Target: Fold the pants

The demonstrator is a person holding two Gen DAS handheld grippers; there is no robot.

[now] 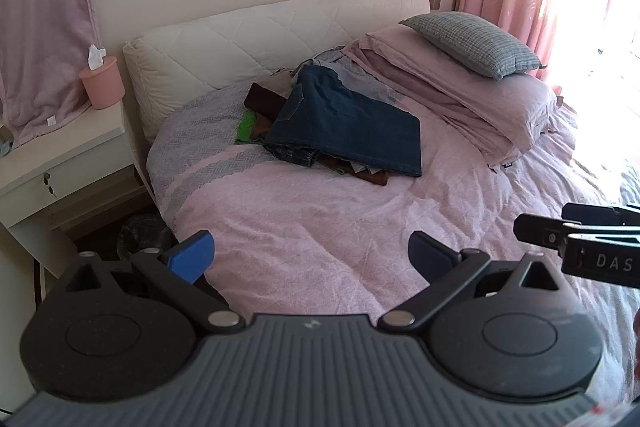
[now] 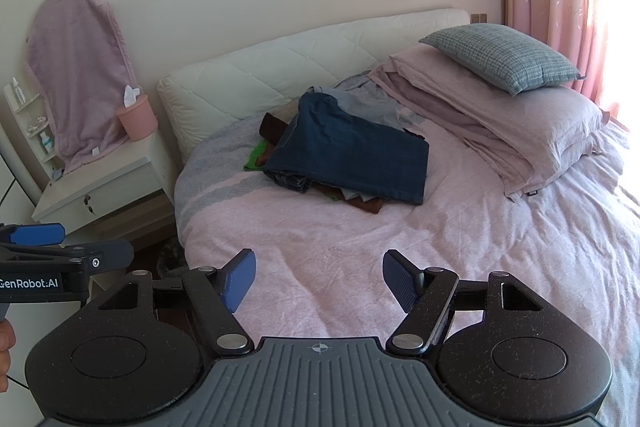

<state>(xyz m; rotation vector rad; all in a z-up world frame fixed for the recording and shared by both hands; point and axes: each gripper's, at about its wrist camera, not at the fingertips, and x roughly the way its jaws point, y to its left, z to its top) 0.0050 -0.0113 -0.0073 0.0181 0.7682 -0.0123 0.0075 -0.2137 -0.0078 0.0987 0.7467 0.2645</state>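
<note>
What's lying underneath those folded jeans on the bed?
Under the jeans lies a pile of other clothes: a green piece and a brown one stick out at the edges, with pale fabric behind. How many garments there are, and what they are, stays hidden beneath the denim.

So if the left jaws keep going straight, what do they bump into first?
Probably the pink bedspread: the open left gripper tilts down at bare cover, short of the folded jeans. Depth is hard to judge.

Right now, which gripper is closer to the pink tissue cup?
Left. The left gripper hovers over the bed's near edge on the pink tissue cup side; the right gripper sits farther right.
</note>
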